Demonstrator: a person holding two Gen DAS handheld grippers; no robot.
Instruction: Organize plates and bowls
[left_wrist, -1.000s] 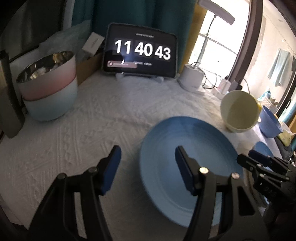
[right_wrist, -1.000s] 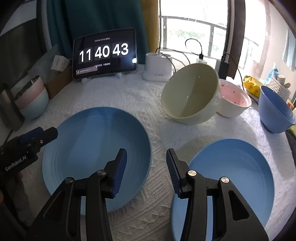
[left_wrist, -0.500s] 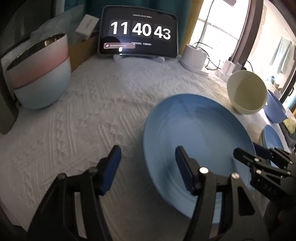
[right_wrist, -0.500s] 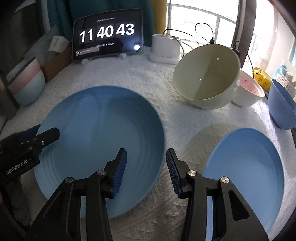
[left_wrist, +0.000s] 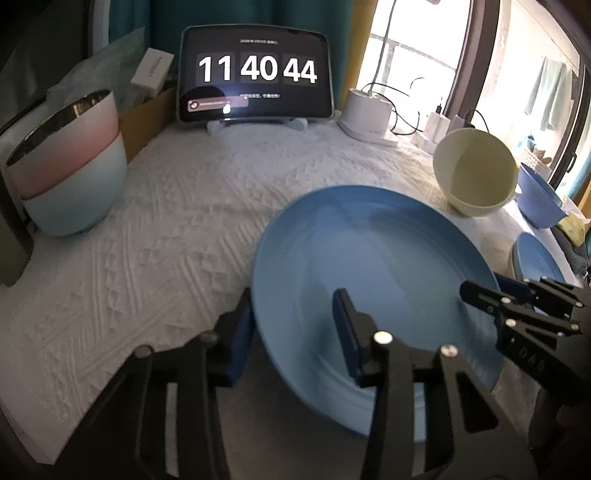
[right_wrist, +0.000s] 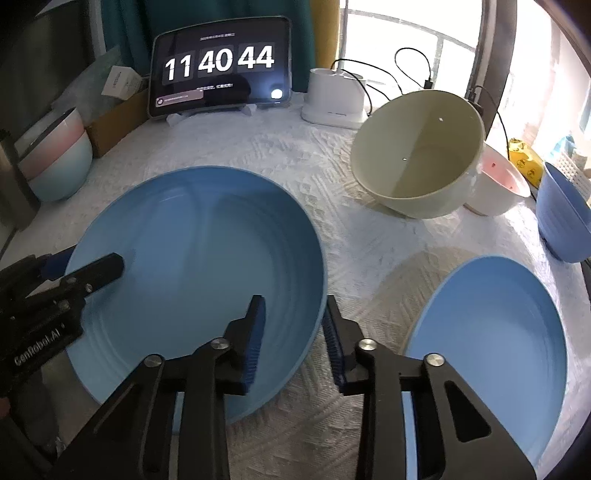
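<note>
A large blue plate (left_wrist: 369, 258) (right_wrist: 195, 251) lies on the white cloth. My left gripper (left_wrist: 291, 332) is open and straddles the plate's left rim, one finger outside and one over the plate. My right gripper (right_wrist: 291, 332) is open and straddles its right rim the same way. A second blue plate (right_wrist: 495, 325) lies to the right. A cream bowl (right_wrist: 421, 155) leans on a pink-and-white bowl (right_wrist: 498, 188). A blue bowl (right_wrist: 561, 221) sits far right. Stacked pink and pale-blue bowls (left_wrist: 66, 166) stand at the left.
A tablet clock (left_wrist: 255, 88) and a white charger (left_wrist: 369, 114) with cables stand at the back. A cardboard box (left_wrist: 144, 110) and a dark metal object (left_wrist: 11, 236) are at the left. The table edge runs along the front.
Both grippers have moved forward onto the large plate's opposite rims, so each now straddles a rim. The plate has not visibly moved.
</note>
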